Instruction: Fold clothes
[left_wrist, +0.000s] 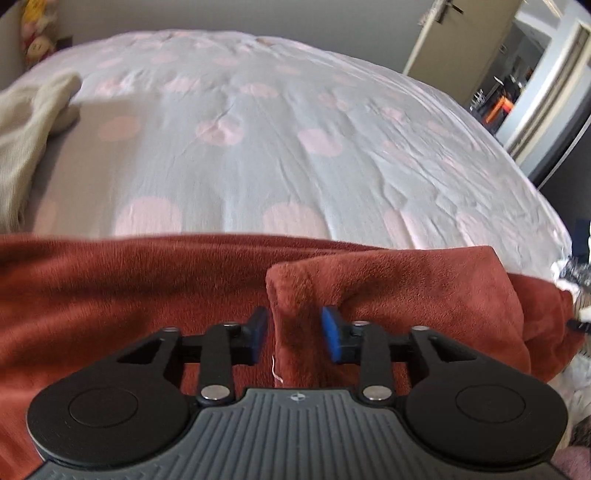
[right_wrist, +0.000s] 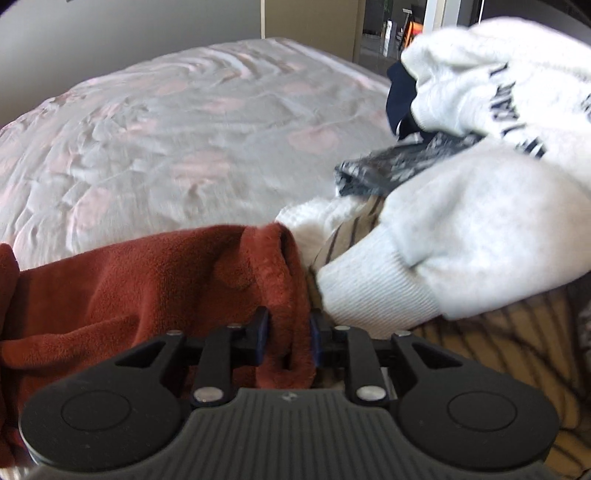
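A rust-red fleece garment (left_wrist: 110, 295) lies across the near edge of the bed; it also shows in the right wrist view (right_wrist: 129, 288). My left gripper (left_wrist: 294, 332) has its blue pads either side of a raised fold of the fleece, with a gap showing at the pads. My right gripper (right_wrist: 288, 338) is shut on a thick edge of the same fleece at its right end.
The bed sheet (left_wrist: 277, 129) is pale with pink dots. A cream knit garment (left_wrist: 26, 122) lies at the far left. A pile of clothes with a white sweatshirt (right_wrist: 480, 206) and dark items sits to the right. A doorway (left_wrist: 535, 74) is at the far right.
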